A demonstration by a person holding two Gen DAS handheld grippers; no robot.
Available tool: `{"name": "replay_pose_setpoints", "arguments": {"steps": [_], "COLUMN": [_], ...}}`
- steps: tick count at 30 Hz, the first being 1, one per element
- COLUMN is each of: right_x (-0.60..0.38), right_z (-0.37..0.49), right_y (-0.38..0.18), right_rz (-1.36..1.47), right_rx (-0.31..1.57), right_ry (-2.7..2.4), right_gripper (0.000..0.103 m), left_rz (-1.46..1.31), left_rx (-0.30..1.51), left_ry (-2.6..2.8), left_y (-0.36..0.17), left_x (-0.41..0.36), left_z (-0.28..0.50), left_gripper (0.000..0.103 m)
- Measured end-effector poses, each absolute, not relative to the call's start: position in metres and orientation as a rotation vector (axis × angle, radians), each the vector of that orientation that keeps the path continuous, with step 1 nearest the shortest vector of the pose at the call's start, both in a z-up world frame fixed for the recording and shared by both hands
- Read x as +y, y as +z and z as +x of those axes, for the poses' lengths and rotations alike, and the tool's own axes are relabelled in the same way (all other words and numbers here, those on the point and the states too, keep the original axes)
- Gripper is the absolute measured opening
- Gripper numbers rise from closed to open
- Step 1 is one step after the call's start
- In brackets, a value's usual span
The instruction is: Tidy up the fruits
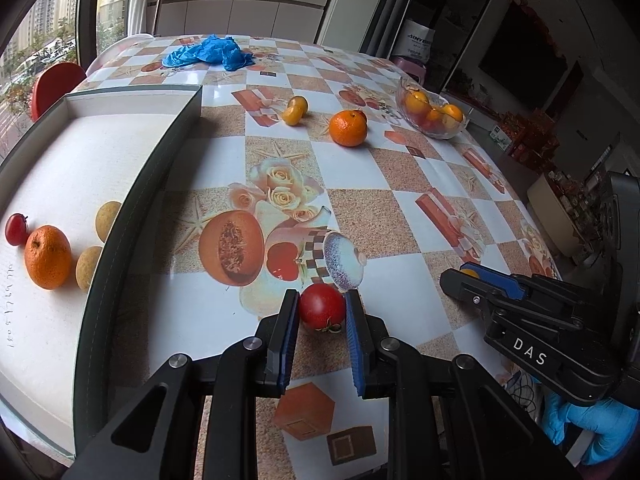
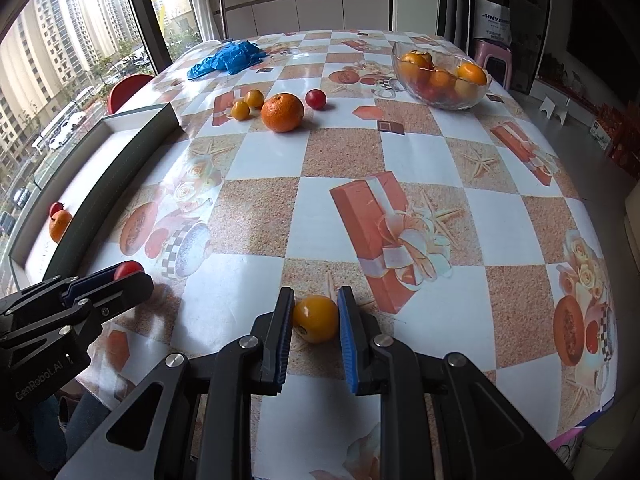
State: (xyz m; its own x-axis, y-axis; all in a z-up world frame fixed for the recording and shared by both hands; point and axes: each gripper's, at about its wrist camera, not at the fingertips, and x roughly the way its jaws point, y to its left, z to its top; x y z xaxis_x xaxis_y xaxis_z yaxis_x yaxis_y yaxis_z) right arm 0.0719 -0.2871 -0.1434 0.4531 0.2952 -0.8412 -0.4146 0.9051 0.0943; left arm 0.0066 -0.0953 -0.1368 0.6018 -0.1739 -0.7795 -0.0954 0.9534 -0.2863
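1. Left wrist view: the left gripper (image 1: pixel 322 312) has its jaws closed nearly all the way onto a red tomato (image 1: pixel 322 306), one blue pad touching each side. The tomato sits at the table's (image 1: pixel 420 168) near edge, apparently still resting on the cloth.
2. Along the table's left edge lies an open box (image 1: pixel 132 216). It holds an orange (image 1: pixel 47 257), a small red fruit (image 1: pixel 16 229) and two pale fruits (image 1: pixel 107 220).
3. Toward the far side, loose on the cloth, are two yellow fruits (image 1: pixel 295 110) and a second orange (image 1: pixel 348 128). A glass bowl (image 1: pixel 430 110) of fruit stands near the far right corner, and blue gloves (image 1: pixel 212 53) lie at the far edge.
4. The right gripper (image 1: pixel 466 276) shows at the right edge, with a bit of yellow between its fingers.
5. Right wrist view: the right gripper (image 2: pixel 314 318) is clamped nearly shut on a yellow fruit (image 2: pixel 316 319), also at the near edge and seemingly on the cloth.
6. The left gripper (image 2: pixel 120 274) appears at lower left with the tomato (image 2: pixel 129 269) in its jaws, just beside the box (image 2: pixel 132 136). Another red fruit (image 2: pixel 315 98) sits by the loose orange (image 2: pixel 282 112).
7. Judgement: both grasps look made, so the step in hand is the pick-up. The next move likely calls for lifting each fruit clear of the box wall, then setting tomato by the red fruit and the yellow fruit in a spot of its own.
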Motion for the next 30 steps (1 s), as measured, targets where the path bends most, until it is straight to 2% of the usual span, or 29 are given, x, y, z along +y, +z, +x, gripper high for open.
{"name": "replay_pose_setpoints", "arguments": {"steps": [17, 30], "right_x": [-0.251, -0.154], "right_z": [0.075, 0.074], "right_y": [-0.112, -0.093], "right_rz": [-0.143, -0.224], "right_rx": [0.979, 0.943], "right_ry": [0.513, 0.696], "right_gripper": [0.024, 0.024], "left_rz": [-0.387, -0.385], "left_rx": [0.804, 0.748], "left_ry": [0.014, 0.176], "left_y": [-0.102, -0.091], "left_x": [-0.045, 0.026], "left_z": [0.000, -0.016], "left_gripper": [0.024, 0.024]}}
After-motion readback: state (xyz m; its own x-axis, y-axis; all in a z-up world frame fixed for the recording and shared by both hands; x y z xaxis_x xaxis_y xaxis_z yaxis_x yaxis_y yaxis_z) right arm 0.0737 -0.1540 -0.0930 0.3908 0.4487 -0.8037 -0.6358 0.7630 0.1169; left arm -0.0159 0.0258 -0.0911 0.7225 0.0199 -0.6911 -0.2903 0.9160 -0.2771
